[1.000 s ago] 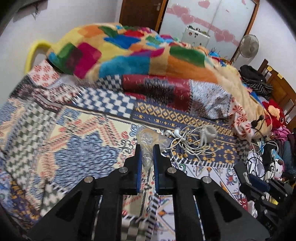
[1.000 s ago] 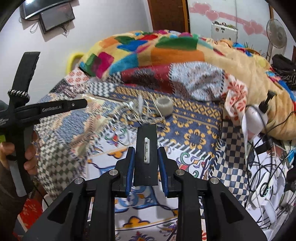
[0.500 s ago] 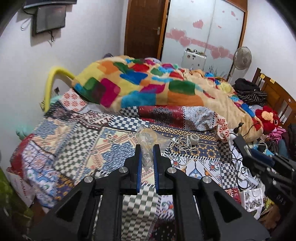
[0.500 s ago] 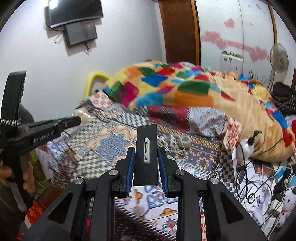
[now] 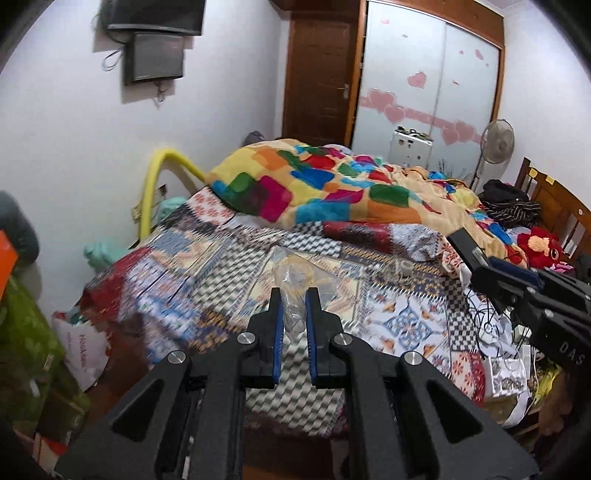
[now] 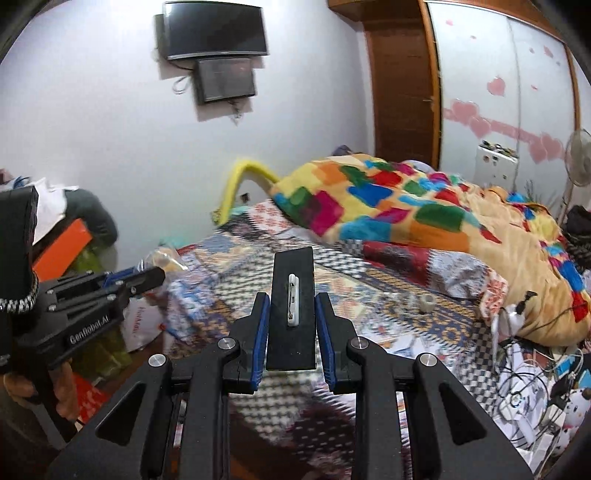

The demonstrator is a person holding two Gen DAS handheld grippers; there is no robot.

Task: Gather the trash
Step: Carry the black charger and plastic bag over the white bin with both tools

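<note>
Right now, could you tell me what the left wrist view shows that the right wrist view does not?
Only the left wrist view shows the left gripper from behind, shut on a clear plastic wrapper, plus a red plush toy.

Only the right wrist view shows the right gripper shut on a flat black card bearing a small white piece.

Both show the patterned bedspread, colourful blanket and wall screens.
</note>
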